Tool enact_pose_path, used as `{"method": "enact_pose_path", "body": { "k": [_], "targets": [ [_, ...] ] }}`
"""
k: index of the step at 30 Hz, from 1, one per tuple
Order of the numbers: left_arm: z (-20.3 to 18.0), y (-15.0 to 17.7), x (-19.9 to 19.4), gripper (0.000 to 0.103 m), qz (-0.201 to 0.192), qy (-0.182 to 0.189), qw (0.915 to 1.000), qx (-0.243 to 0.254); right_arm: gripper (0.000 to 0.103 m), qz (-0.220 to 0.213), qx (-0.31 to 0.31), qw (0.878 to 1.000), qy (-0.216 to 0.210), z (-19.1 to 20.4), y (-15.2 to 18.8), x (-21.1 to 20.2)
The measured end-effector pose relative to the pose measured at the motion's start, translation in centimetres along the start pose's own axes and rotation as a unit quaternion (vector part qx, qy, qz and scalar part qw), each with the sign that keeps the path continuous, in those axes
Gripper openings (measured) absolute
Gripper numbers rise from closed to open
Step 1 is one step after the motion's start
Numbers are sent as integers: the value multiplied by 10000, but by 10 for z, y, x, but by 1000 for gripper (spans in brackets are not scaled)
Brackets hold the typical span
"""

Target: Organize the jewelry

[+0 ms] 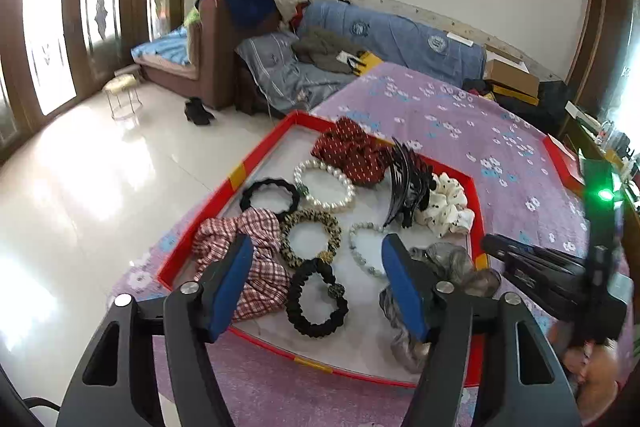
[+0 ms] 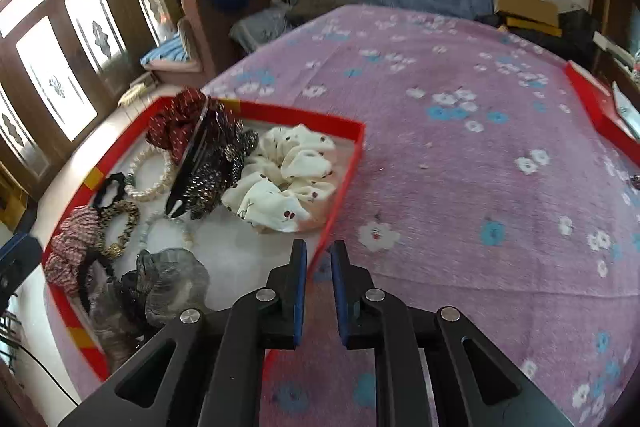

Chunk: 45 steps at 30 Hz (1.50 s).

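On the purple floral tabletop (image 1: 460, 131), a red tray (image 1: 264, 151) crowded left to right: plaid scrunchie (image 1: 256, 227), leopard hair tie (image 1: 310, 237), pearl bracelet (image 1: 324, 187), black claw clip (image 1: 404, 179), white cherry scrunchie (image 1: 448, 207). Over its near half, left gripper (image 1: 316, 283) spread wide, holding nothing. At the tray's right rim, right gripper (image 2: 319, 259) nearly closed, a narrow gap left, empty. Far right, a second red tray (image 2: 600, 107).

No legible text, labels or numbers.

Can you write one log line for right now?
left tongs: open, over red tray | right tongs: narrow gap, empty
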<state>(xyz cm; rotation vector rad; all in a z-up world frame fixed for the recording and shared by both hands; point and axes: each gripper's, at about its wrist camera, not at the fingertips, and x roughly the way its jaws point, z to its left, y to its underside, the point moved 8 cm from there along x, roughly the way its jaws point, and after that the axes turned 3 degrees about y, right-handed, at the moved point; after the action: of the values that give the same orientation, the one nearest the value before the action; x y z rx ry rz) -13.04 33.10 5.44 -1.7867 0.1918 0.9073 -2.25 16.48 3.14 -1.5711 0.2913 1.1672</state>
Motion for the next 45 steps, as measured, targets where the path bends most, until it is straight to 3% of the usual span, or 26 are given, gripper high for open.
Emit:
{"method": "enact_pose_path", "body": {
  "k": [1, 3, 5, 9, 12, 17, 23, 30, 34, 39, 45],
  "targets": [
    [0, -1, -3, 72, -82, -67, 9999, 26, 16, -98, -50, 9999, 58, -2, 2, -9],
    [-1, -5, -12, 74, -330, -296, 9990, 114, 34, -280, -137, 9993, 209, -8, 6, -26],
    [-4, -7, -22, 77, -583, -496, 9968, 222, 44, -492, -177, 9981, 326, -18, 11, -45],
    [-18, -16, -50, 95, -1279, -881, 9868, 466, 44, -772, -275, 9945, 653, -41, 23, -75],
    [-28, -21, -75, 103, -1919, -1121, 9735, 547, 44, -879, -307, 9925, 796, -56, 31, -94],
    [-54, -24, -112, 103, -2555, -1086, 9585, 645, 45, -1041, -180, 9908, 840, -75, 48, -124],
    [-88, -13, -120, 103, -2330, -598, 9662, 928, 49, -1203, -48, 9891, 851, -81, 74, -147],
    [-112, 2, -132, 103, -2534, -762, 9579, 1116, 53, -1235, 143, 9888, 824, -92, 92, -161],
    [-118, 6, -128, 103, -2325, -379, 9674, 929, 55, -1261, 210, 9887, 787, -95, 97, -167],
    [-132, 19, -104, 103, -1507, 82, 9816, 1170, 57, -1272, 147, 9889, 759, -91, 100, -168],
    [-132, 33, -91, 103, -1396, 184, 9841, 1082, 58, -1126, 73, 9910, 724, -84, 104, -157]
  ]
}}
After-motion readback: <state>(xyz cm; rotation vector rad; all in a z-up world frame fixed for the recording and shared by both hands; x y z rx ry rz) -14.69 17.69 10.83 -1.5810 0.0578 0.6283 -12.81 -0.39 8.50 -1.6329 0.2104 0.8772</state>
